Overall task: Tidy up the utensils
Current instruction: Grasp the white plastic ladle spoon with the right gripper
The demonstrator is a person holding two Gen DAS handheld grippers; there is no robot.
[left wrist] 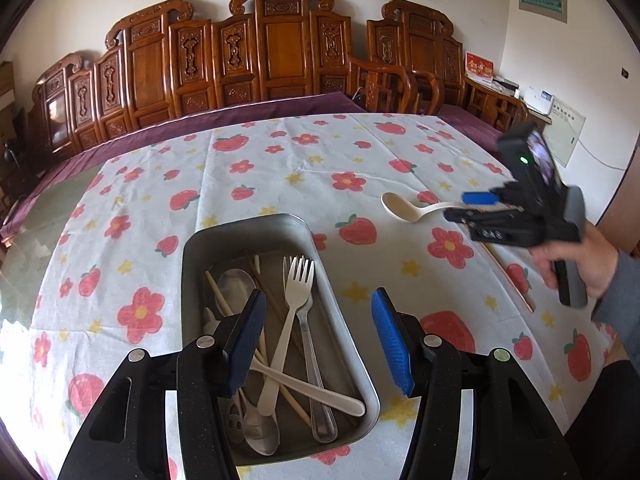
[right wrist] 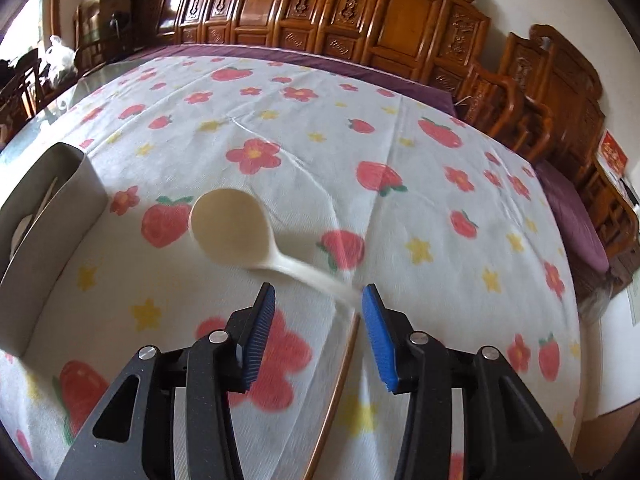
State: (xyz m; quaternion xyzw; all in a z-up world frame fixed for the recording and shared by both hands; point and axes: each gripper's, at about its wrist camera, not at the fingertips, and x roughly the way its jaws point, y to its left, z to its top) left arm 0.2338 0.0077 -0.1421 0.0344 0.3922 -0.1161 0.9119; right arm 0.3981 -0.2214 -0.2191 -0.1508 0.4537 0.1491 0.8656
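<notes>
My two grippers: black bodies, blue pads.
The left gripper has silver screws; my right hand shows bare skin and a grey sleeve.

No legible text anywhere

The left wrist view looks forward and down from close above the metal tray, facing the carved wooden bench. The right wrist view sits low over the tablecloth, angled leftward, nearer the cream spoon. Both share spoon, tray (edge only) and bench.
</notes>
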